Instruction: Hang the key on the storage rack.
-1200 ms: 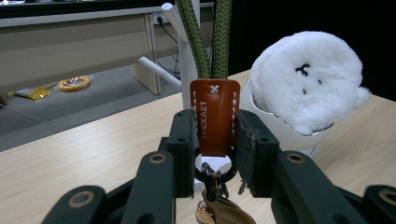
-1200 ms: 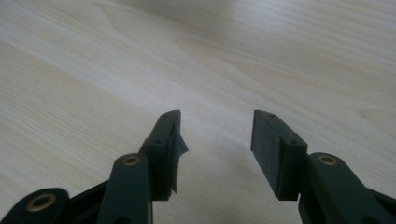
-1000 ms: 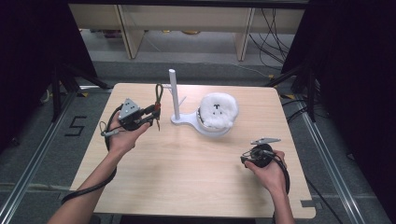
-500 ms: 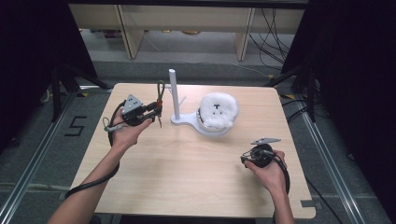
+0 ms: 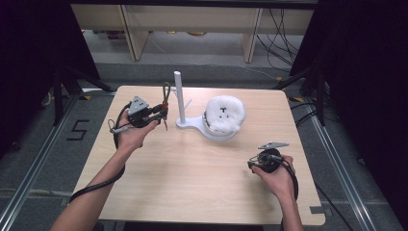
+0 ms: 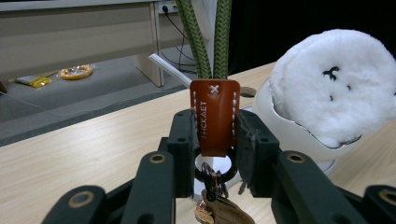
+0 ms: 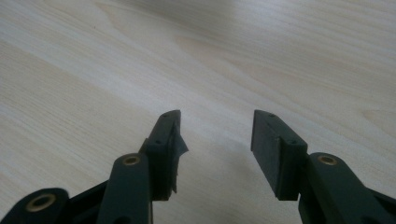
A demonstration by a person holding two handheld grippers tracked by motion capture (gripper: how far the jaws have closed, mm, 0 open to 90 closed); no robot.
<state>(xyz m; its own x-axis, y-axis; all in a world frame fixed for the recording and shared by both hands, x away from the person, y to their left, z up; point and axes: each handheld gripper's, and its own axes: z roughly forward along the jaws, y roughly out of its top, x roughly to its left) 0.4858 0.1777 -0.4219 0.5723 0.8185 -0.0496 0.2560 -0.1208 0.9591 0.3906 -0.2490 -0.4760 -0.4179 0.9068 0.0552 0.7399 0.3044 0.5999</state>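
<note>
**Keychain in the grip, stand post close by**

The left gripper (image 6: 214,140) has its fingers (image 6: 183,140) clenched on the brown leather tab (image 6: 214,119) of a keychain; the green cord loop (image 6: 209,37) rises above the tab, and a ring with small charms (image 6: 212,184) dangles below it. In the high view the left gripper (image 5: 161,113) holds the loop upright just beside the white post (image 5: 179,96) of a stand, whose base (image 5: 190,124) rests on the counter (image 5: 192,183). A white fluffy plush (image 5: 225,113) sits in the stand's dish end, near the keychain but apart from it.

Judging by this, the pickup is done: the keychain is lifted clear of the counter. What seems left is getting the loop onto the post or its small side peg, and then letting go.

The left forearm reaches forward from the counter's near-left edge, hand raised, gripper pointing toward the post. The right gripper (image 5: 267,159) rests low near the counter's right side, its fingers (image 7: 170,135) spread with nothing between them, well apart from the stand.
</note>
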